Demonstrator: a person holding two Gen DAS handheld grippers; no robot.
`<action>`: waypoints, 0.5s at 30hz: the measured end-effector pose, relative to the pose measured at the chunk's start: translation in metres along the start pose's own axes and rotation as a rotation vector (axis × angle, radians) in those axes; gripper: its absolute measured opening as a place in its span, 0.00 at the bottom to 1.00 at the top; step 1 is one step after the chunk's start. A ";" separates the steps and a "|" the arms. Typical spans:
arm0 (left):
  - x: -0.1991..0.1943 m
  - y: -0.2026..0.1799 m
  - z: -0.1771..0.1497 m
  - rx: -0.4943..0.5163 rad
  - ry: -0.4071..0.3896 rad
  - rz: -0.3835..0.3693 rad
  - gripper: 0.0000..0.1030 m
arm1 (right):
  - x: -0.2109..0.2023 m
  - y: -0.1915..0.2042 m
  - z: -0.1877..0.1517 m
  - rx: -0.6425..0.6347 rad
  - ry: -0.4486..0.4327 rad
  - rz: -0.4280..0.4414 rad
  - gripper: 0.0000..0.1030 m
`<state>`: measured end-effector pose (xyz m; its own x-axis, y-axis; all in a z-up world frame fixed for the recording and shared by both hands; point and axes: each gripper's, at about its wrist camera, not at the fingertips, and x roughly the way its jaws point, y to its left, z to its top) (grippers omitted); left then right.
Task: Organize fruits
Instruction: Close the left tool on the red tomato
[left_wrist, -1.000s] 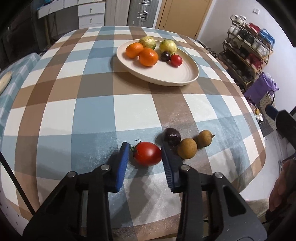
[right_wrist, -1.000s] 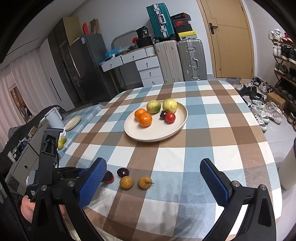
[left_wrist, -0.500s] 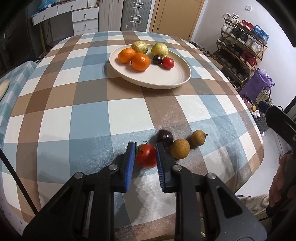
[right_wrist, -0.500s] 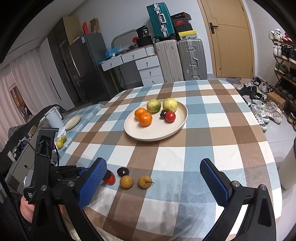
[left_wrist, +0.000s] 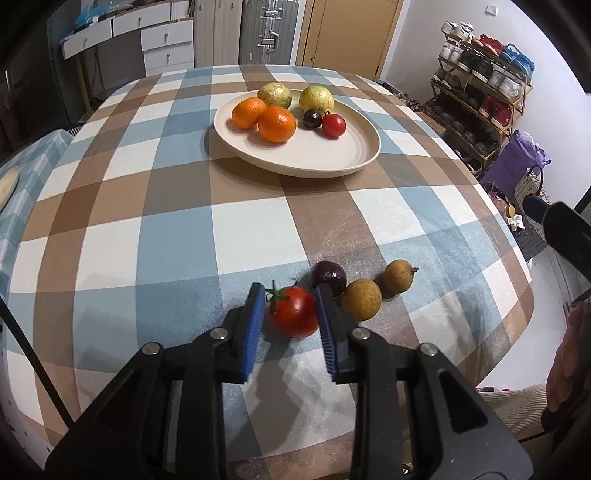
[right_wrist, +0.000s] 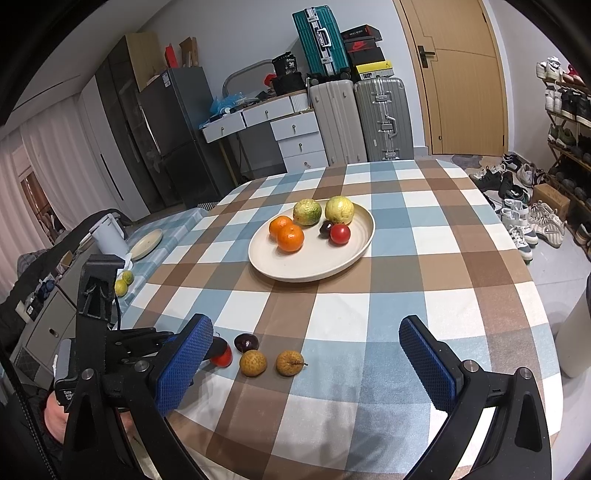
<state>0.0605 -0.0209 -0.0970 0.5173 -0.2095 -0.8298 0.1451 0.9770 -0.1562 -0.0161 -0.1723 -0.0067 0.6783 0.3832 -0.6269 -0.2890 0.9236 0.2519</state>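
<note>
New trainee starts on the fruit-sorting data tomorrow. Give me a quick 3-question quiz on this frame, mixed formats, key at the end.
1. How many fruits lie on the plate?
2. True or false: the right gripper is closed on a fruit.
3. The dark fruit off the plate sits right beside: A) the loose tomato B) an orange C) a green fruit

Key: 1) six; 2) false, it is wide open and empty; 3) A

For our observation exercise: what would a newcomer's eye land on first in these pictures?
First, the red tomato between the left gripper's blue fingers at the table's near edge. Next, the cream plate mid-table, holding oranges, green-yellow fruits and a second tomato.
</note>
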 end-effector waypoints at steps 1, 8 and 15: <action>0.003 -0.001 0.000 0.001 0.014 -0.007 0.26 | 0.000 0.000 0.000 -0.001 0.000 0.000 1.00; 0.012 0.001 -0.003 -0.017 0.045 -0.007 0.25 | -0.002 0.000 0.001 0.004 0.001 0.002 1.00; -0.001 0.004 0.000 -0.029 -0.007 0.008 0.25 | -0.001 -0.001 0.001 0.007 0.005 0.003 1.00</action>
<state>0.0606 -0.0166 -0.0965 0.5240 -0.2017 -0.8275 0.1167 0.9794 -0.1648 -0.0159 -0.1733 -0.0053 0.6738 0.3860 -0.6301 -0.2862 0.9225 0.2590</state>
